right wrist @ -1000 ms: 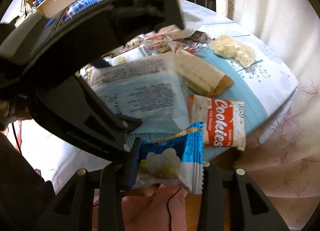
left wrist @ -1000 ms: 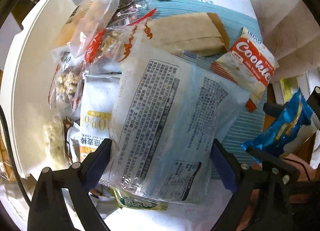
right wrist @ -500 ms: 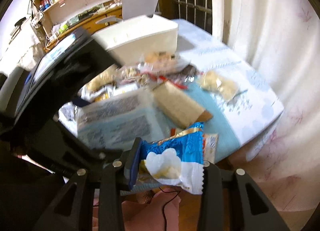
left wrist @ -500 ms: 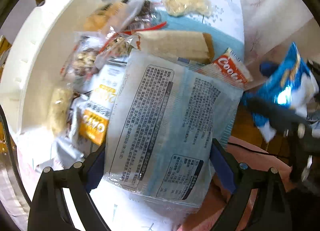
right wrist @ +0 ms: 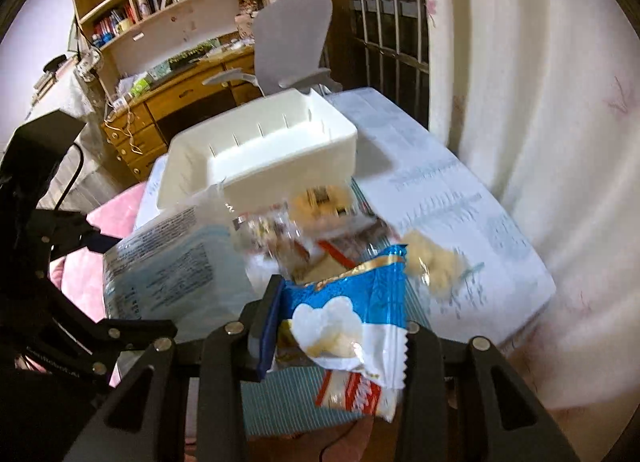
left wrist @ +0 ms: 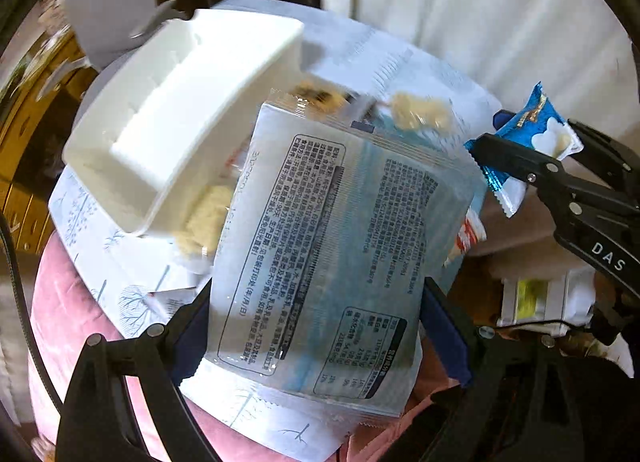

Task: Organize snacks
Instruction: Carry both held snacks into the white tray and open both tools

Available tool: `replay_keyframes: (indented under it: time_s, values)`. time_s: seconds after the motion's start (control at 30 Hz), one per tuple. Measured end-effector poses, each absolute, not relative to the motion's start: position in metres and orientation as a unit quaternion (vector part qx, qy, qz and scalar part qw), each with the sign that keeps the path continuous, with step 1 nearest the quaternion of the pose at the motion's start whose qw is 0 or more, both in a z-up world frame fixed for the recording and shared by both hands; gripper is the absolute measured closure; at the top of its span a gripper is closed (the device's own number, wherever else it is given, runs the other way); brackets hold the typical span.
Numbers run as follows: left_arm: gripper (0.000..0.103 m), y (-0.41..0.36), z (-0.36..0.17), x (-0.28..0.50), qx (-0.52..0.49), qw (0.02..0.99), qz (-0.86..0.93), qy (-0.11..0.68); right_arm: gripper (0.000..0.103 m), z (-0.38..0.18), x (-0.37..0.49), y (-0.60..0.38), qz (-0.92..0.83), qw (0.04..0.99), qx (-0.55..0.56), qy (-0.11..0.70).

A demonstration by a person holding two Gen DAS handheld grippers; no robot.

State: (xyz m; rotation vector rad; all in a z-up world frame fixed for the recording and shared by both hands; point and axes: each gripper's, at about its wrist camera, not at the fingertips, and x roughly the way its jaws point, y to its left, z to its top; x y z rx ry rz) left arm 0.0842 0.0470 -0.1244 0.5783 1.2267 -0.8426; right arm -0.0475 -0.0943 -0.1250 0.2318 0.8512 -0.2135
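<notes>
My left gripper (left wrist: pixel 316 322) is shut on a large pale-blue snack bag (left wrist: pixel 332 246) with black print, held above the table; the bag also shows in the right wrist view (right wrist: pixel 172 266). My right gripper (right wrist: pixel 340 326) is shut on a small blue-and-white snack packet (right wrist: pixel 344 310), which also shows at the right of the left wrist view (left wrist: pixel 532 134). A white plastic bin (right wrist: pixel 260 158) stands empty at the far left of the table (left wrist: pixel 168 130). Loose snacks (right wrist: pixel 304 222) lie in a pile in front of it.
A clear bag of pale snacks (right wrist: pixel 432 258) lies to the right on the white-and-blue tablecloth (right wrist: pixel 460 198). A red-and-white cookie packet (right wrist: pixel 352 394) lies below my right gripper. A grey office chair (right wrist: pixel 292 42), desk and bookshelf stand behind the table. A curtain hangs on the right.
Both grippers have lifted and pulled back with their packets. The white bin, earlier at the left edge, now shows whole, and the snack pile looks smaller and farther away.
</notes>
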Motion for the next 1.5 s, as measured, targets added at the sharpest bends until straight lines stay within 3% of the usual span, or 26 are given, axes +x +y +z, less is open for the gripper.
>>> replay_keyframes:
  time_s: [0.27, 0.8, 0.93, 1.03, 1.17, 1.2, 1.27, 1.33, 1.5]
  values:
    - [0.011, 0.069, -0.085, 0.133, 0.189, 0.748, -0.309, 0.556, 0.066, -0.103, 0.01, -0.113, -0.041, 0.907, 0.094, 0.408]
    - [0.011, 0.065, -0.088, 0.24, 0.03, 0.811, -0.148, 0.565, 0.066, -0.09, 0.139, -0.161, 0.091, 0.903, 0.09, 0.41]
    - [0.016, 0.067, -0.097, 0.258, 0.004, 0.815, -0.121, 0.567, 0.066, -0.104, 0.168, -0.168, 0.124, 0.891, 0.111, 0.423]
    - [0.029, 0.064, -0.105, 0.274, -0.014, 0.816, -0.107, 0.568, 0.066, -0.116, 0.186, -0.17, 0.14, 0.884, 0.129, 0.426]
    - [0.029, 0.058, -0.112, 0.287, -0.035, 0.812, -0.097, 0.574, 0.064, -0.136, 0.211, -0.171, 0.15, 0.873, 0.145, 0.441]
    - [0.029, 0.056, -0.112, 0.288, -0.036, 0.813, -0.096, 0.573, 0.063, -0.138, 0.215, -0.17, 0.148, 0.872, 0.143, 0.444]
    - [0.029, 0.052, -0.114, 0.291, -0.033, 0.811, -0.098, 0.576, 0.043, -0.145, 0.224, -0.167, 0.145, 0.868, 0.133, 0.457]
    - [0.029, 0.049, -0.116, 0.292, -0.03, 0.807, -0.097, 0.582, 0.033, -0.152, 0.228, -0.167, 0.147, 0.864, 0.134, 0.463]
    - [0.029, 0.051, -0.12, 0.291, -0.038, 0.8, -0.094, 0.591, 0.026, -0.159, 0.229, -0.171, 0.137, 0.859, 0.15, 0.47]
